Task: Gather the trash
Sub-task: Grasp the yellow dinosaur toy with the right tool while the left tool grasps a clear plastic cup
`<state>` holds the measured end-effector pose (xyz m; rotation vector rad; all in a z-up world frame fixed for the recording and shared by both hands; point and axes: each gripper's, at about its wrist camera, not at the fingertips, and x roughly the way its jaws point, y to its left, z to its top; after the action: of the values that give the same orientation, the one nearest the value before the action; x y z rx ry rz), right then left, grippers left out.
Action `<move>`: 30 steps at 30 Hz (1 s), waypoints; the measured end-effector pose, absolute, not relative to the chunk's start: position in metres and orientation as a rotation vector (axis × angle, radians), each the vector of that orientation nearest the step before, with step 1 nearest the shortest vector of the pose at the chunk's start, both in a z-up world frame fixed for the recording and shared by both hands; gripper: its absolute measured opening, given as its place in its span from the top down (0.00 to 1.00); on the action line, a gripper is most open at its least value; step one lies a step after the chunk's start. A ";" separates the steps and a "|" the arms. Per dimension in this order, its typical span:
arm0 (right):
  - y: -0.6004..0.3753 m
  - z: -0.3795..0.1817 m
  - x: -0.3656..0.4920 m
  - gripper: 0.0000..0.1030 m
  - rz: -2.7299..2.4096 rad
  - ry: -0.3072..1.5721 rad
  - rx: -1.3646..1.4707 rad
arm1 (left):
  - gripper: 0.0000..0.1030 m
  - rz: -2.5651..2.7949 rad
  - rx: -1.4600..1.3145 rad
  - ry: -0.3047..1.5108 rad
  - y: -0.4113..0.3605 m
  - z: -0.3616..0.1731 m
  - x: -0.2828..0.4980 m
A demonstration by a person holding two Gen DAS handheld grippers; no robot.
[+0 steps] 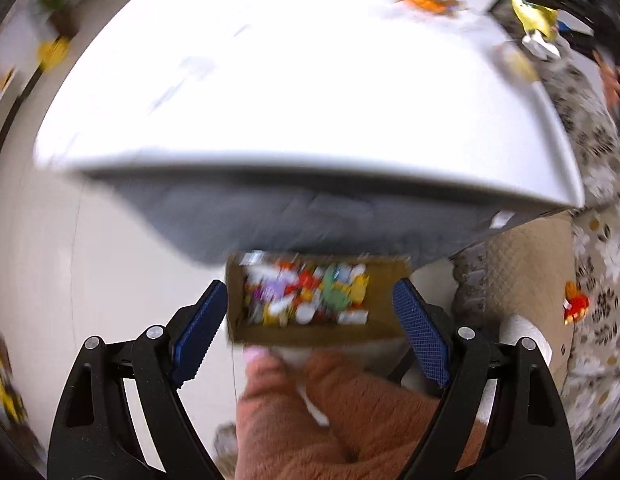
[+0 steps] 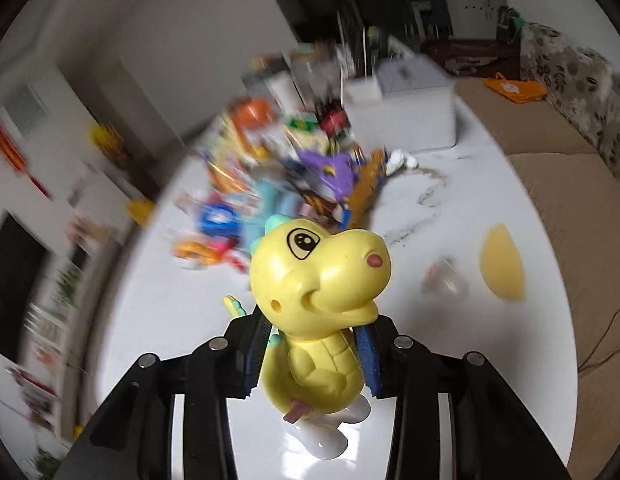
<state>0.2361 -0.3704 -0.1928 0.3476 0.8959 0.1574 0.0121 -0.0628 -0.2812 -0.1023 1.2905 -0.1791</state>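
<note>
White table [image 2: 450,208], clutter at its far edge, sofa [image 2: 550,168] beside. Right gripper [image 2: 312,354] clamps a dinosaur [image 2: 322,280]. Left gripper [image 1: 314,320], wide and empty, alone shows a box [image 1: 386,300].

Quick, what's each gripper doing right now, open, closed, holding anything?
Left gripper: open, holding nothing; a cardboard box of trash lies below.
Right gripper: closed on the yellow dinosaur toy.
</note>
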 end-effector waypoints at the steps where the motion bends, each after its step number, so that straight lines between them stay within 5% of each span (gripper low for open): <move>1: -0.377 -0.179 0.210 0.62 0.154 0.858 0.364 | 0.20 -0.214 -0.089 1.267 -0.074 -0.276 0.025; 10: -0.429 -0.154 0.052 0.62 -0.027 0.797 0.420 | 0.20 -0.530 0.063 1.020 -0.270 -0.242 0.200; 21: -0.459 -0.190 -0.017 0.62 -0.119 0.842 0.574 | 0.20 -0.481 0.313 1.033 -0.427 -0.277 0.312; 24: -0.462 -0.191 -0.017 0.62 -0.121 0.839 0.574 | 0.57 -0.507 0.332 1.056 -0.427 -0.284 0.316; 30: -0.451 -0.192 -0.007 0.62 -0.072 0.853 0.557 | 0.57 -0.562 0.265 1.044 -0.379 -0.261 0.294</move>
<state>-0.0068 -0.4506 -0.1922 0.5575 0.8530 -0.0718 0.2938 -0.3790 -0.2607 0.2651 1.0435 -0.5617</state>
